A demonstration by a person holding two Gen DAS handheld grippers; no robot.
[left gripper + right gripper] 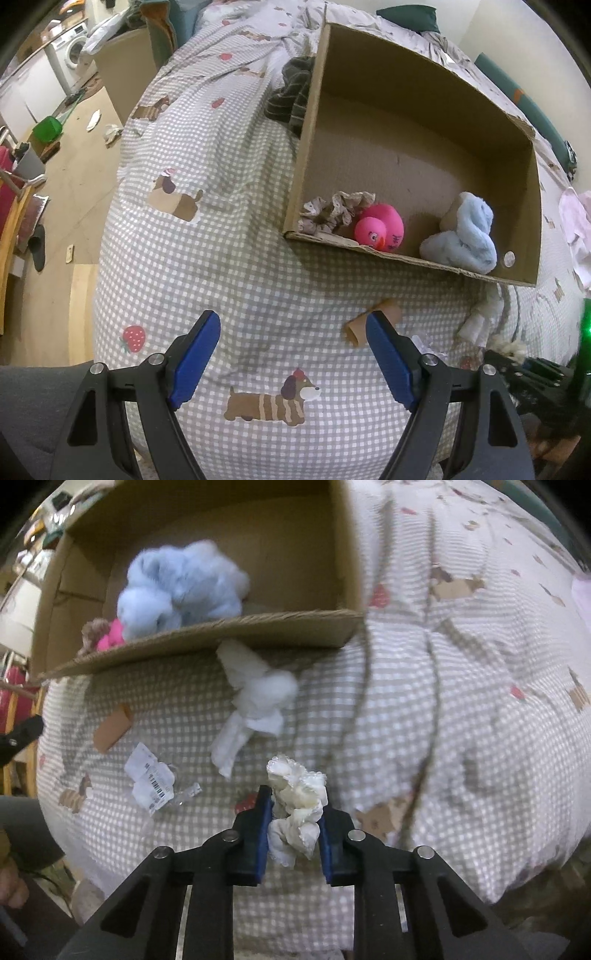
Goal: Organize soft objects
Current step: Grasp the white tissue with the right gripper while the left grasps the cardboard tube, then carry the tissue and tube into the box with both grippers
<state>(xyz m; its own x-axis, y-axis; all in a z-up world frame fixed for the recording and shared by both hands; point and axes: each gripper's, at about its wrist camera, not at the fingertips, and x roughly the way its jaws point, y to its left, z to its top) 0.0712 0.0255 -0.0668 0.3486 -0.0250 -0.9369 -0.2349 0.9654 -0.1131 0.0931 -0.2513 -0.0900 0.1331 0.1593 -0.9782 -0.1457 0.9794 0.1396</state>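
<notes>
Right gripper [293,821]: clenched on a cream scrunchie [297,801], pads pressing both sides of it, just above the checked bedcover [461,701]. Left gripper [293,354]: released, jaws wide, nothing between them, over bare bedcover.

Box [406,258] sits on the bed, open side up. Inside, along the near wall: a frilled scrunchie [334,212], a pink duck [380,229], a blue plush [465,236] (touching the wall).

Outside, near the box's front: a white cloth [255,701], a cardboard tube [112,729], a crumpled label [151,781].
</notes>
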